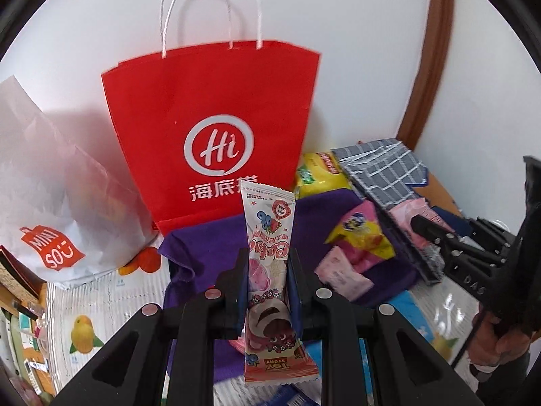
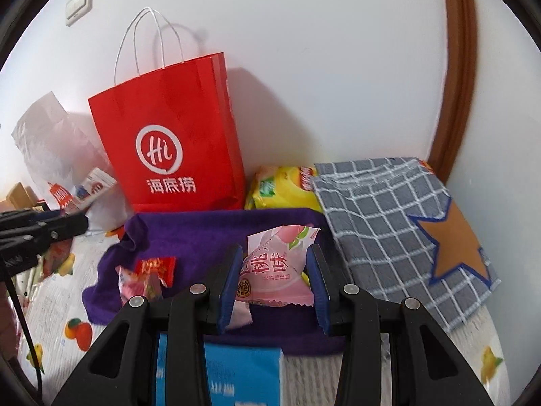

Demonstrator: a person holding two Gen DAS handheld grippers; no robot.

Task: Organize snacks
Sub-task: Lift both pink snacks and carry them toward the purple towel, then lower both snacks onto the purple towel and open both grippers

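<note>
Between the left hand-held gripper (image 1: 267, 280) jaws, clamped tight, stands a long pink snack bar (image 1: 269, 264); the right hand-held gripper (image 2: 274, 282) pinches a peach-flavour packet (image 2: 275, 267) over the purple cloth (image 2: 203, 237). Both look light, crinkly, slippery: grip mid-body.

My left gripper (image 1: 267, 270) and right gripper (image 2: 274, 282): matte black linkage arms, silver rivet pivots, blue pads on the fingers (image 2: 227, 291), embossed lettering on one arm, thin black cable trailing.
</note>
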